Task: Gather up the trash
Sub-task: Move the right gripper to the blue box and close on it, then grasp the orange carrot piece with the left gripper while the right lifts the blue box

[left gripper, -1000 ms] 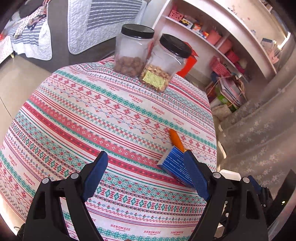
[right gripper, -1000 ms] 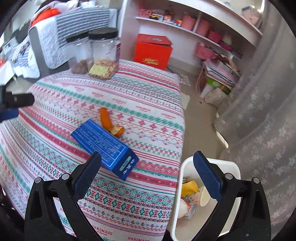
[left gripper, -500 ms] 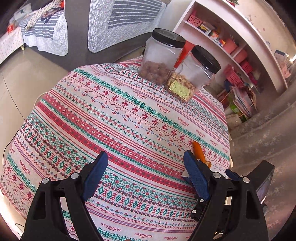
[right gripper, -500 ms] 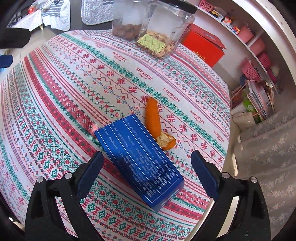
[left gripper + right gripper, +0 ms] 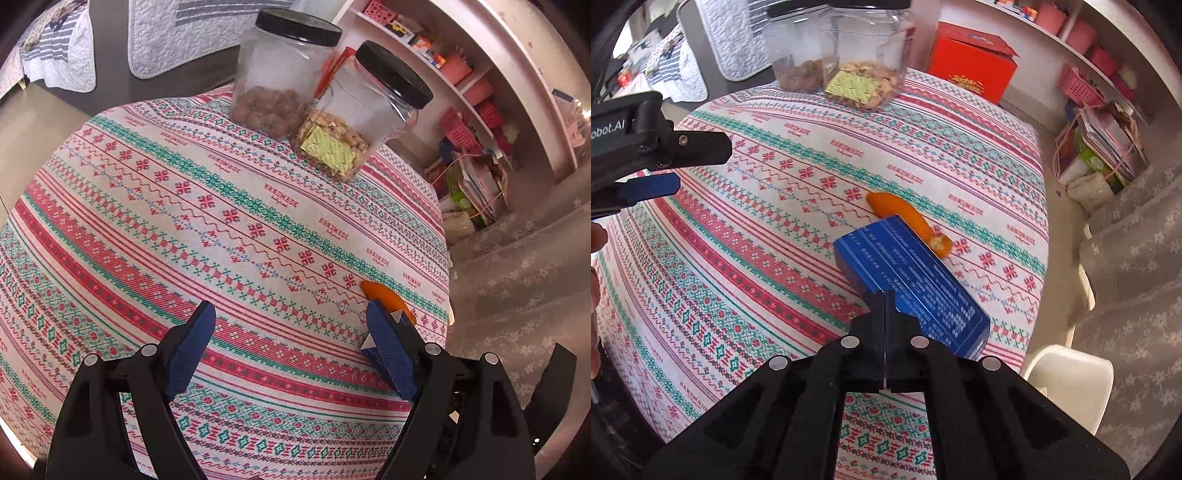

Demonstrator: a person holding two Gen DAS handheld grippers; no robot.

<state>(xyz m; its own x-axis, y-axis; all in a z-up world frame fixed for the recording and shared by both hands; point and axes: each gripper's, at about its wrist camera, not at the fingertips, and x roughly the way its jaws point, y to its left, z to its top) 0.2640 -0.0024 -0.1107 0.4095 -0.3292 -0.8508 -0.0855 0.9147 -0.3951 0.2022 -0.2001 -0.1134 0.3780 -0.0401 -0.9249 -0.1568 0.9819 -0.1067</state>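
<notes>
Two grippers: one is seen in each wrist view, both held over the patterned tablecloth (image 5: 207, 206).
Right gripper (image 5: 885, 295): its fingers are pressed flat together with no gap between them, and nothing is seen held; the tips are placed at the near edge of the blue box (image 5: 908, 280), though contact cannot be judged.
Left gripper (image 5: 291, 328): its blue-padded fingers are spread wide apart above bare cloth, with nothing between them; in the right wrist view it is seen at the left edge of the table.
Blue box: it is laid flat on the cloth near the table's right edge, its long side angled away from the right gripper.
Orange peel (image 5: 908, 221): it is laid on the cloth just beyond the box's far end, touching or almost touching it; in the left wrist view it is partly hidden behind the right finger.
White bin (image 5: 1067, 384): it is placed below the table's right edge, near the box's closest corner.
Jars (image 5: 321, 96): two black-lidded clear jars are stood side by side at the far edge of the table, well apart from the trash.
Red box (image 5: 971, 62): it is seen beyond the table, near the shelves.
</notes>
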